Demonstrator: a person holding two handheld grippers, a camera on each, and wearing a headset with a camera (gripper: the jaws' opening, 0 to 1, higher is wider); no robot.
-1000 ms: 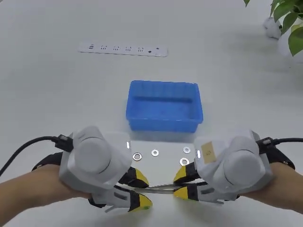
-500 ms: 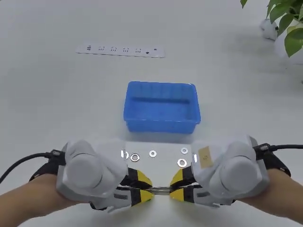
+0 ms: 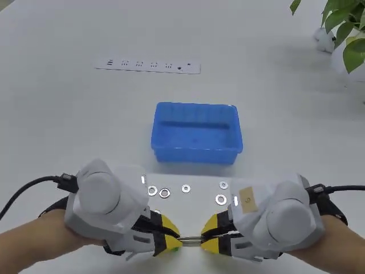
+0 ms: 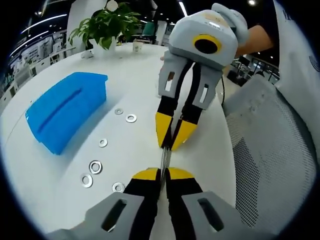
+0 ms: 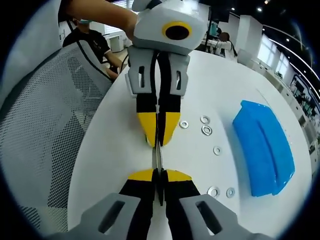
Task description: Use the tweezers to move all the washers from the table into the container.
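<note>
Thin metal tweezers (image 3: pixel 190 240) lie level between my two grippers, just above the white table. My left gripper (image 3: pixel 171 240) is shut on one end and my right gripper (image 3: pixel 207 240) is shut on the other, tips facing each other. In the left gripper view the tweezers (image 4: pixel 164 159) run from my own jaws to the right gripper (image 4: pixel 175 139). In the right gripper view the tweezers (image 5: pixel 158 155) reach the left gripper (image 5: pixel 158 134). Several washers (image 3: pixel 165 193) lie on the table between the grippers and the blue container (image 3: pixel 197 155), which looks empty.
A white power strip (image 3: pixel 148 65) lies beyond the container. A potted plant (image 3: pixel 342 28) stands at the far right. A mesh chair (image 4: pixel 265 150) sits off the table's near edge. Black cables trail from both grippers.
The two grippers have closed in on each other along the tweezers, so less of the metal shows between their tips. Washers and container have not moved.
</note>
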